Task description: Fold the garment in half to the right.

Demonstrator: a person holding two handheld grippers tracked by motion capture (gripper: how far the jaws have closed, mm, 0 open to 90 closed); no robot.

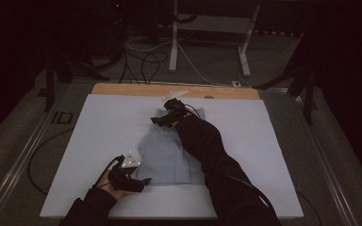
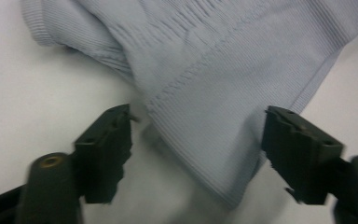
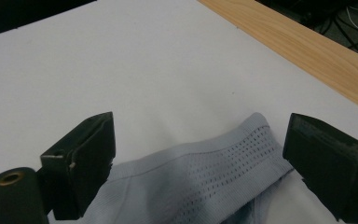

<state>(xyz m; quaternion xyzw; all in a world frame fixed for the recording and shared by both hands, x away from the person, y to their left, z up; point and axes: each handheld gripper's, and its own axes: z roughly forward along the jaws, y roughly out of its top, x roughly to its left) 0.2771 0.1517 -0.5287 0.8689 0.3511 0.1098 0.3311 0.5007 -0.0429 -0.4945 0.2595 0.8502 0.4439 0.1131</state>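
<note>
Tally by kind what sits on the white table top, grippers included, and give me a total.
Light blue ribbed garment: 1
Hand-held grippers: 2, the left gripper at the garment's near corner and the right gripper at its far end, both with jaws apart around the cloth
Small white object on the wooden strip at the far edge: 1, too small to identify
Total: 4

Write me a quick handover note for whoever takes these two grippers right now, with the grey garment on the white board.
Left gripper: open, jaws either side of the near hem corner of the grey garment, not pressing.
Right gripper: open, jaws astride the far perforated band, no grip.
Garment lies flat in the middle of the white board.
Done: both grippers placed at opposite ends.
Left: probably close on both ends, then fold or lift.
</note>
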